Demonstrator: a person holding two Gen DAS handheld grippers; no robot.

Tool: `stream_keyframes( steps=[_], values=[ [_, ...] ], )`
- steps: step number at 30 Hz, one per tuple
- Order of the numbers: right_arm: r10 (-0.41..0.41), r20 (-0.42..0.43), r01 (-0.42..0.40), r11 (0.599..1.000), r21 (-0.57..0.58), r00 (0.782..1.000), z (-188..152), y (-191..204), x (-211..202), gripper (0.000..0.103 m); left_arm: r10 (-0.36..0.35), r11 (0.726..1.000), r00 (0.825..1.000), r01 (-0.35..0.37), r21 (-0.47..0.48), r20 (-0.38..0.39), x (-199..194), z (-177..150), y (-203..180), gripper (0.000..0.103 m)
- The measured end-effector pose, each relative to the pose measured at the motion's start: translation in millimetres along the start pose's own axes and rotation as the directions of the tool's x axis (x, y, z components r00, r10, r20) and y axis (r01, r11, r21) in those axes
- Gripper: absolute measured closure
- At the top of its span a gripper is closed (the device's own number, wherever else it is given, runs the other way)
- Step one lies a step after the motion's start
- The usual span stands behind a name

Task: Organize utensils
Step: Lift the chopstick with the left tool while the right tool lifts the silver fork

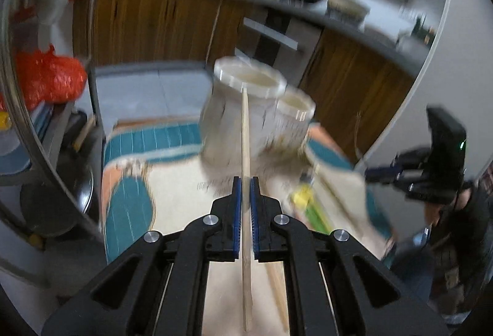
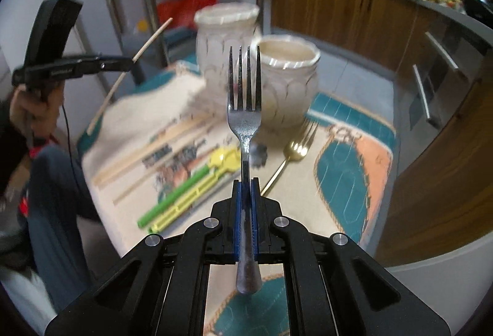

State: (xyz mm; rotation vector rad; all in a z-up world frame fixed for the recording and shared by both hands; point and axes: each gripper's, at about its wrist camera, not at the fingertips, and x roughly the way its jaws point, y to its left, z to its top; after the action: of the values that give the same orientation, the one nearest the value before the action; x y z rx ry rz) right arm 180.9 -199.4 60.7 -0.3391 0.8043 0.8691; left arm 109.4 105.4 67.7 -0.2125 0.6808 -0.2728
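Utensils are split three ways: one wooden chopstick (image 1: 245,151) is pinched between the closed blue pads of the left gripper (image 1: 245,182), a steel fork (image 2: 244,108) is clamped by its handle in the closed right gripper (image 2: 245,182) with tines pointing up and away, and the rest lie loose on the patterned mat (image 2: 348,182). On that mat sit several more chopsticks (image 2: 154,148), a green and yellow plastic pair (image 2: 185,197) and a gold fork (image 2: 295,148) just beside the nearer of two pale ribbed jars (image 2: 286,80); the taller jar (image 2: 228,37) stands behind it, and the two look to be touching or nearly so. From the left wrist view the chopstick's far tip lines up with the rim of the taller jar (image 1: 249,80), though blur makes it hard to tell whether it is above the mouth or short of it. The step in hand seems to be dropping each held piece into its own jar. To do it well, tilt each utensil closer to vertical, carry its lower end clearly over the opening before loosening the grip, and keep the two grippers apart, since the jars stand so close together. A slanted release risks the stick catching the rim or nudging a jar over.
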Motion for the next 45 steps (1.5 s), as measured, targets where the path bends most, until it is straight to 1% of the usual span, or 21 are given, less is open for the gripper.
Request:
stream_keyframes(
  steps=[1,3,4,5,7,9,11,13,17,19,20,22,24,26,27,29,30,34,37,42,45],
  values=[
    [0.001,0.038,-0.002,1.000,0.015,0.999,1,-1,-3,0.097,-0.012,1.000,0.998,0.012,-0.007,0.056,-5,4,-2,0.098],
    [0.002,0.108,-0.006,0.999,0.039,0.994,7,4,-12,0.097,-0.030,0.999,0.991,0.032,-0.008,0.134,-10,11,-7,0.098],
    [0.002,0.170,-0.013,0.998,0.063,0.985,12,0,-19,0.097,-0.028,1.000,0.982,0.029,-0.003,0.187,-12,16,-10,0.098],
    [0.004,0.212,-0.021,0.996,0.082,0.977,15,-2,-22,0.097,-0.032,0.999,0.974,0.031,0.005,0.222,-13,22,-13,0.098],
    [0.012,0.294,-0.048,0.992,0.118,0.956,24,-6,-27,0.097,-0.019,0.999,0.955,0.010,0.031,0.297,-14,30,-20,0.098],
    [0.028,0.375,-0.093,0.983,0.156,0.927,34,-15,-28,0.097,-0.018,0.999,0.937,0.001,0.049,0.349,-13,38,-26,0.098],
    [0.034,0.421,-0.120,0.976,0.180,0.906,44,-22,-24,0.097,-0.023,0.998,0.921,0.002,0.056,0.388,-11,47,-30,0.098],
    [0.046,0.450,-0.148,0.970,0.194,0.892,55,-30,-15,0.097,-0.028,0.998,0.905,0.003,0.058,0.424,-11,54,-31,0.098],
    [0.039,0.496,-0.160,0.966,0.205,0.867,74,-42,1,0.097,-0.008,0.998,0.873,-0.021,0.055,0.489,-4,72,-34,0.098],
    [0.021,0.518,-0.152,0.966,0.211,0.855,80,-45,6,0.097,0.007,0.998,0.854,-0.035,0.045,0.520,-1,81,-33,0.098],
    [0.010,0.526,-0.144,0.966,0.213,0.851,84,-47,9,0.097,0.009,0.999,0.840,-0.034,0.035,0.543,0,86,-34,0.098],
    [-0.010,0.541,-0.125,0.969,0.211,0.841,93,-48,13,0.097,0.014,0.999,0.821,-0.031,0.021,0.570,1,95,-33,0.098],
    [-0.026,0.554,-0.112,0.970,0.214,0.832,101,-50,17,0.097,0.028,0.999,0.795,-0.045,0.012,0.606,5,105,-34,0.098],
    [-0.048,0.555,-0.093,0.970,0.223,0.830,103,-48,23,0.097,0.044,0.998,0.779,-0.057,0.001,0.625,14,114,-35,0.098],
    [-0.060,0.554,-0.085,0.969,0.232,0.831,105,-50,28,0.097,0.045,0.999,0.776,-0.053,-0.007,0.629,19,116,-33,0.098],
    [-0.078,0.544,-0.066,0.969,0.240,0.835,107,-49,37,0.097,0.063,0.998,0.781,-0.064,-0.020,0.621,34,119,-31,0.098],
    [-0.090,0.534,-0.049,0.969,0.240,0.841,107,-49,43,0.097,0.070,0.997,0.789,-0.073,-0.020,0.611,40,117,-30,0.098],
    [-0.100,0.497,-0.026,0.970,0.241,0.862,104,-46,56,0.097,0.086,0.995,0.838,-0.095,-0.012,0.539,57,108,-25,0.098],
    [-0.104,0.479,-0.015,0.971,0.239,0.872,98,-43,58,0.097,0.089,0.994,0.860,-0.108,0.008,0.502,58,94,-25,0.098],
    [-0.101,0.449,-0.013,0.970,0.244,0.888,89,-38,57,0.097,0.114,0.989,0.908,-0.142,0.040,0.403,60,81,-26,0.098],
    [-0.103,0.409,-0.004,0.968,0.252,0.907,85,-38,63,0.097,0.130,0.987,0.933,-0.155,0.050,0.335,67,81,-26,0.098]
  ],
)
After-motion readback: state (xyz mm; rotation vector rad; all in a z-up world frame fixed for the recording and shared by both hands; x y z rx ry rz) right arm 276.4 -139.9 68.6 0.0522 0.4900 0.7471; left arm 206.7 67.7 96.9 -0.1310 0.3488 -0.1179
